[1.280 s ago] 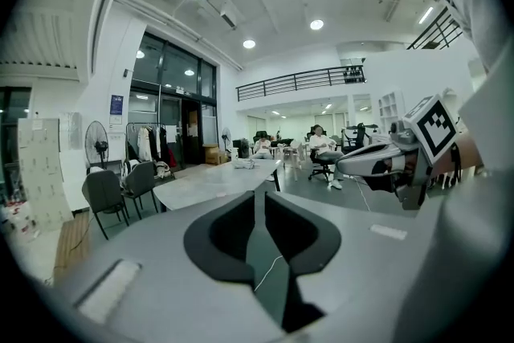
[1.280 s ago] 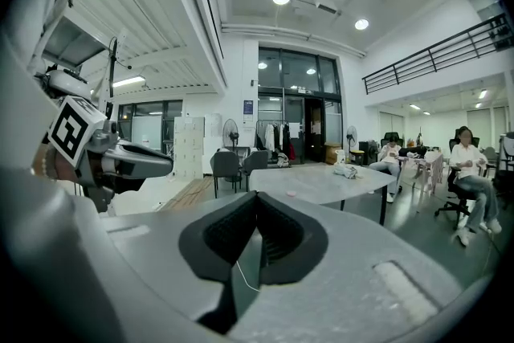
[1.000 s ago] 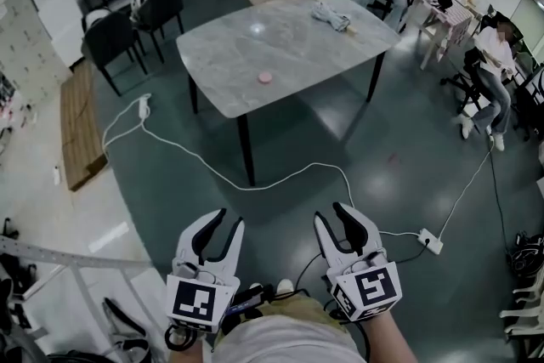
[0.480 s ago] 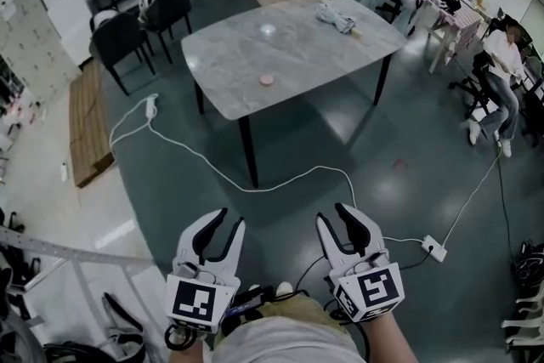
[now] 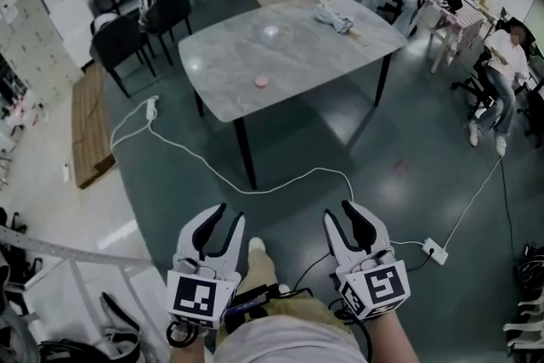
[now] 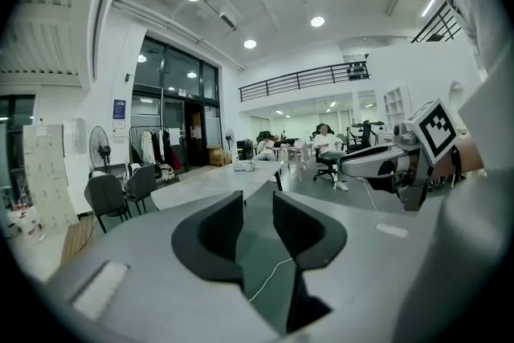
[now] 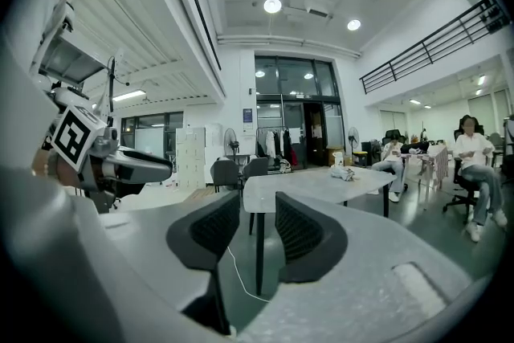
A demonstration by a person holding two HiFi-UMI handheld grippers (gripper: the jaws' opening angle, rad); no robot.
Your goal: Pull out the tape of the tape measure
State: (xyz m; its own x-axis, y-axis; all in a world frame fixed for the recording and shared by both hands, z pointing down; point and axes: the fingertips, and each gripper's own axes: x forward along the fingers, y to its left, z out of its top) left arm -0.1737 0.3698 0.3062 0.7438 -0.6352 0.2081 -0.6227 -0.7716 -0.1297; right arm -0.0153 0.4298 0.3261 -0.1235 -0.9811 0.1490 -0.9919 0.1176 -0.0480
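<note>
With our left tool (image 5: 228, 215) and just-narrowing right tool (image 5: 340, 212) both open and empty, we judge the small pink tape measure (image 5: 262, 82) on the table (image 5: 323, 47) light and slippery: clamp its case, pull the tab.

No word or number can be read anywhere. The left tool (image 5: 228, 215) and right tool (image 5: 340, 212) each carry a black-and-white square marker (image 5: 195, 297) (pattern only, no letters). The blue sign (image 6: 119, 109) on the wall is too small to read.

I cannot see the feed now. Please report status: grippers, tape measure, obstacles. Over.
Left gripper open, empty. Right gripper open, empty, jaws just closed slightly. Small pink disc, probably the tape measure, untouched on table, far ahead. White cable on floor between.
</note>
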